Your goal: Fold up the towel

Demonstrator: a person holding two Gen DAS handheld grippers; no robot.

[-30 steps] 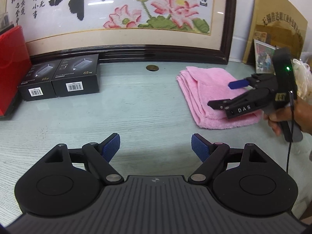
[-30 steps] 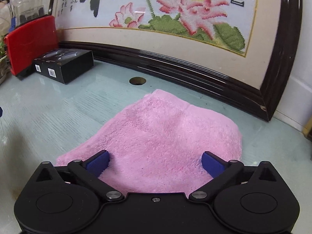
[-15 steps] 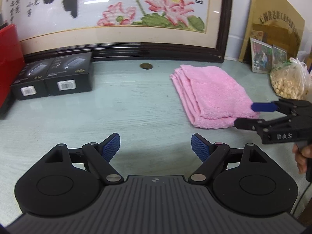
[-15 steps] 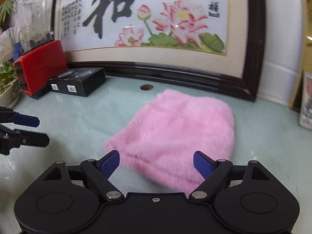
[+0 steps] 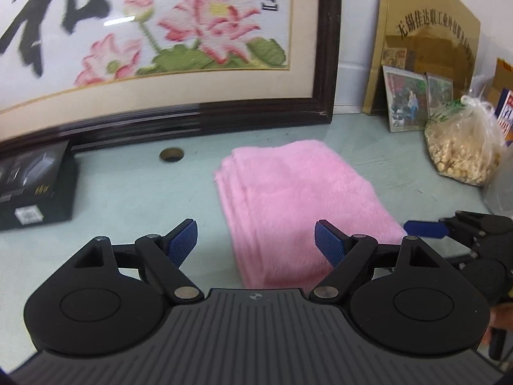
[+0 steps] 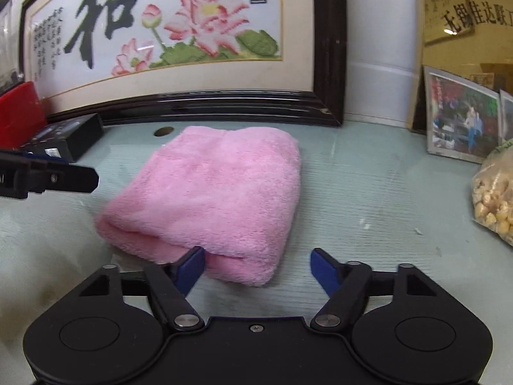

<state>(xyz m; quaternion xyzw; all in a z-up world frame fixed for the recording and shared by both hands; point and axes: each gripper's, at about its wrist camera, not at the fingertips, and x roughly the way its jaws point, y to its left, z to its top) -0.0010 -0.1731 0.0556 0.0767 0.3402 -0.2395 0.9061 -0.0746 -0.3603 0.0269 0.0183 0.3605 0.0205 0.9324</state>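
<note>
A pink towel point(image 5: 301, 199) lies folded into a thick rectangle on the pale green table, with stacked layers showing along its left edge. It also shows in the right wrist view point(image 6: 218, 192). My left gripper point(image 5: 256, 240) is open and empty, just in front of the towel's near edge. My right gripper point(image 6: 256, 269) is open and empty at the towel's near right corner, its left pad close to the fabric. The right gripper shows at the right edge of the left wrist view point(image 5: 449, 227), and the left gripper's fingers point(image 6: 64, 179) show at the left of the right wrist view.
A large framed lotus picture point(image 5: 179, 64) leans on the wall behind. Black boxes point(image 5: 35, 189) sit at the left, beside a red box point(image 6: 19, 115). A bag of nuts point(image 5: 461, 150), photo frames point(image 6: 461, 122) and a gold plaque point(image 5: 426, 32) stand at the right. A round hole point(image 5: 171, 154) is in the tabletop.
My right gripper has pulled back off the towel to its near right corner. My left gripper has moved right and closer, and now faces the towel's near edge. The towel stays folded.
</note>
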